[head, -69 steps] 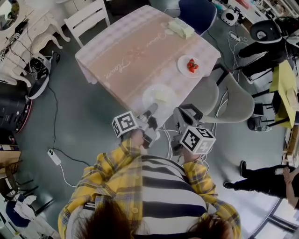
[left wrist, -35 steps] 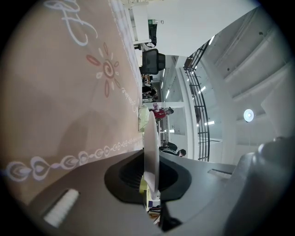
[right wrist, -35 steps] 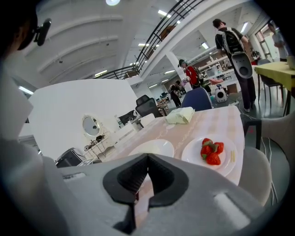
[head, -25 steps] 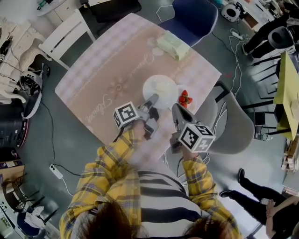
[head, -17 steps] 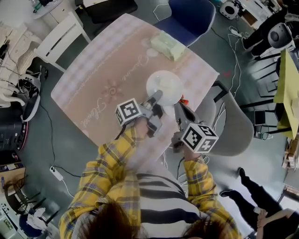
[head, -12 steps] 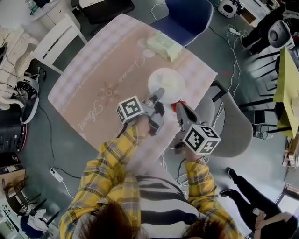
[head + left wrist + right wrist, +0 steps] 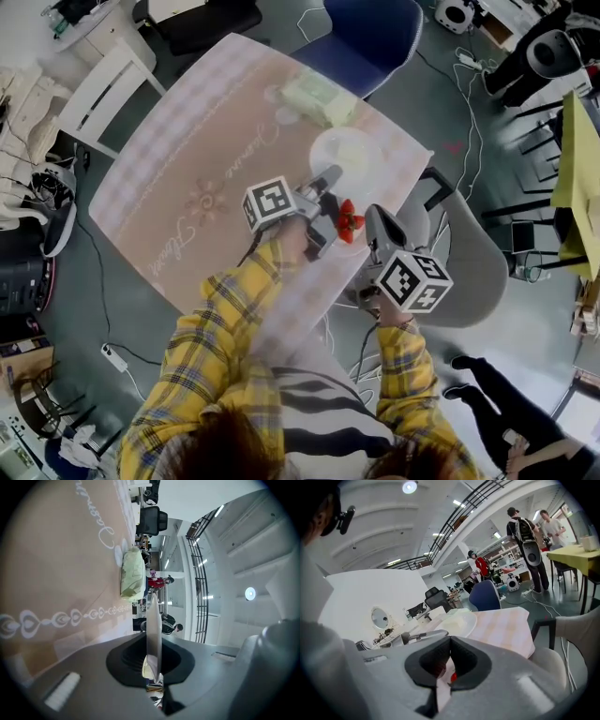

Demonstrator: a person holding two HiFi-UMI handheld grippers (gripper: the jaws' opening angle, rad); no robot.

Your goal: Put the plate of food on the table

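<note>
The left gripper is clamped on the rim of a white plate of pale food, held level over the tabletop near its right corner. The right gripper is closed on the strawberry plate by the right edge. Placing seems in hand; the next move is to lower the plates flat, then release.

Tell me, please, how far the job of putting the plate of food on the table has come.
Done: the white plate is above the table. In hand: the left gripper is shut on its rim, and the right gripper is shut on the strawberry plate near the table's edge. Remaining: set both down and open the grippers; neither is released yet.
</note>
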